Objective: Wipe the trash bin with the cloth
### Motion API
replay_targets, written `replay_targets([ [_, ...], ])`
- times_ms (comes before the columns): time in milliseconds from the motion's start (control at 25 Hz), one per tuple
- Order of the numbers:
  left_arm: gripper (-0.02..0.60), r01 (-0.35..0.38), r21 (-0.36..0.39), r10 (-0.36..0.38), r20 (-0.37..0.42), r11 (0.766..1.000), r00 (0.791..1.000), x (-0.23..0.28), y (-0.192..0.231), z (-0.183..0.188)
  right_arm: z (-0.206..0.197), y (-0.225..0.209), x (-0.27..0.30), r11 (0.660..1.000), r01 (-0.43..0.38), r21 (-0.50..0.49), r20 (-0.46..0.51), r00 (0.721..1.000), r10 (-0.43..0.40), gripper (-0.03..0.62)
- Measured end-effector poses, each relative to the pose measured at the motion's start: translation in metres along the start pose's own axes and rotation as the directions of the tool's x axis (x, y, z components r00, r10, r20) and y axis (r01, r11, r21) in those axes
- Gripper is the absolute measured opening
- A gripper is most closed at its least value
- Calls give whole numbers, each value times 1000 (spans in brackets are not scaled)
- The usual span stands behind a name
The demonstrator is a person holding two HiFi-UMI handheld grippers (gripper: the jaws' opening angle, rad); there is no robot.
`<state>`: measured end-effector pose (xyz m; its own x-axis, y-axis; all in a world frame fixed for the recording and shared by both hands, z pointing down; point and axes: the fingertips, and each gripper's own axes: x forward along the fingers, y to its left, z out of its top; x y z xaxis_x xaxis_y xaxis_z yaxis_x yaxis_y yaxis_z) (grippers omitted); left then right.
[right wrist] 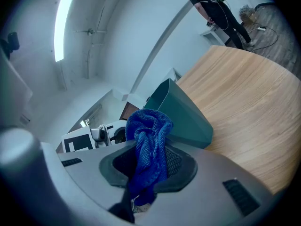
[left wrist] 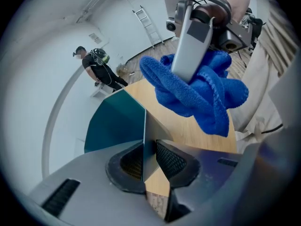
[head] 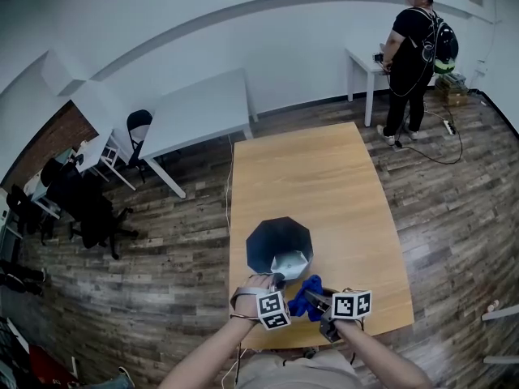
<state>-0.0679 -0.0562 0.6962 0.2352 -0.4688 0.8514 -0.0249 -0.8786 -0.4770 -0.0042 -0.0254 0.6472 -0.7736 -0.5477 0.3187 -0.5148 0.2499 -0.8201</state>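
A dark teal trash bin with an open, angular mouth stands on the wooden table near its front edge. At the bin's near rim my left gripper is shut on it; in the left gripper view the thin wall edge stands between the two pads. My right gripper hangs just right of the bin, a little above the table. It is shut on a bunched blue cloth. The cloth spills up out of the jaws, with the bin behind it. The cloth also fills the left gripper view.
A person stands at the back right beside a small white table. A longer white table stands behind the wooden one. Dark chairs are at the left. A cable lies on the wooden floor.
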Motion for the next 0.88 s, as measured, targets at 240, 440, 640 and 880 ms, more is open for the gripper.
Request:
replay_targets([
  [240,70,4,23,-4,-5,1000,1000,-3,1,-1,5,-3,28,1000,21,4,-6,1000,-21,84],
  [440,64,26,25,-26,5,999,1000,-5,4,-3,1,-17,51,998,58,15,-39,998,-57,84],
  [640,60,49,39,-50,22,998,999,-4,3,1,-13,-47,62,994,103,40,-90,991,-99,84],
  [880,57,67,45,-69,43,997,997,-3,9,-9,-35,-94,98,976,173,129,-161,975,-152,84],
])
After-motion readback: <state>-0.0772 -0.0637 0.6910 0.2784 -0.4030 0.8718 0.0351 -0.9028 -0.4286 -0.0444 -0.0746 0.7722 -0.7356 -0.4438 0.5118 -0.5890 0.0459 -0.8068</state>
